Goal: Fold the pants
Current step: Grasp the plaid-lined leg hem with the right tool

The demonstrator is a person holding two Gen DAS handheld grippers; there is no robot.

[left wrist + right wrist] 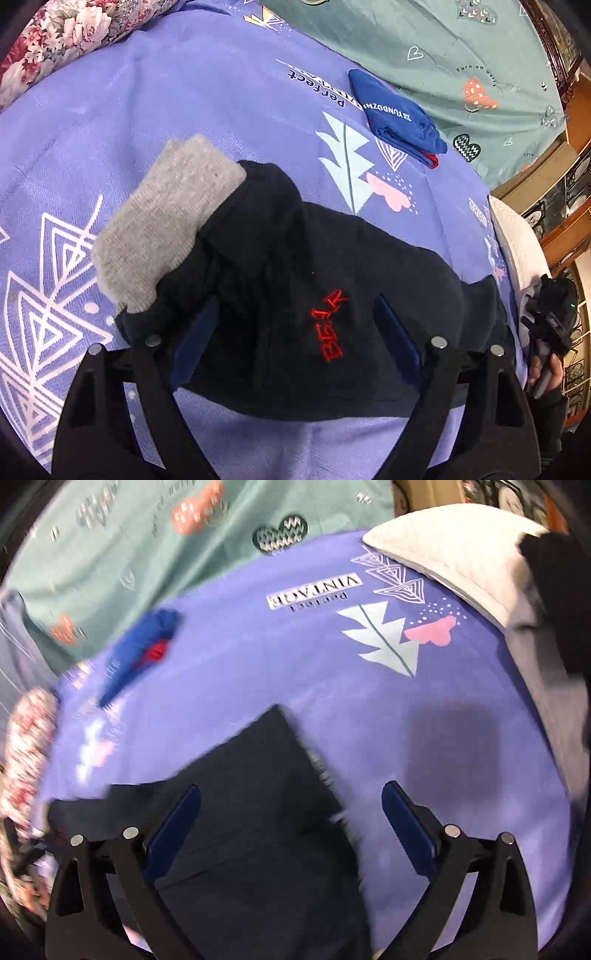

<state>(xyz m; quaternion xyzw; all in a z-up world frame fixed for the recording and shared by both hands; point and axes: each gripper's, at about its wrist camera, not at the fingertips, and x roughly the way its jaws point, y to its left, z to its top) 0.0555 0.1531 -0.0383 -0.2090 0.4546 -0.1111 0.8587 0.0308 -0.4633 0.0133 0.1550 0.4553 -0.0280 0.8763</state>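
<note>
The dark navy pants (295,258) lie folded on the purple bedsheet (184,110), with red "BEAR" stitching facing up and a grey knit cuff (166,229) sticking out at their upper left. My left gripper (295,301) hovers over the near part of the pants, open, its blue pads apart and pressing on nothing. In the blurred right wrist view, a corner of the pants (266,794) lies under my right gripper (291,786), which is open and empty. A hand holds that right gripper (550,325) at the bed's right edge.
A folded blue garment (395,110) with white lettering lies further back on the sheet (140,653). A teal sheet (443,44) covers the far side. A floral pillow (55,44) sits at the far left, a white pillow (461,554) at the right, with wooden furniture (569,184) beyond.
</note>
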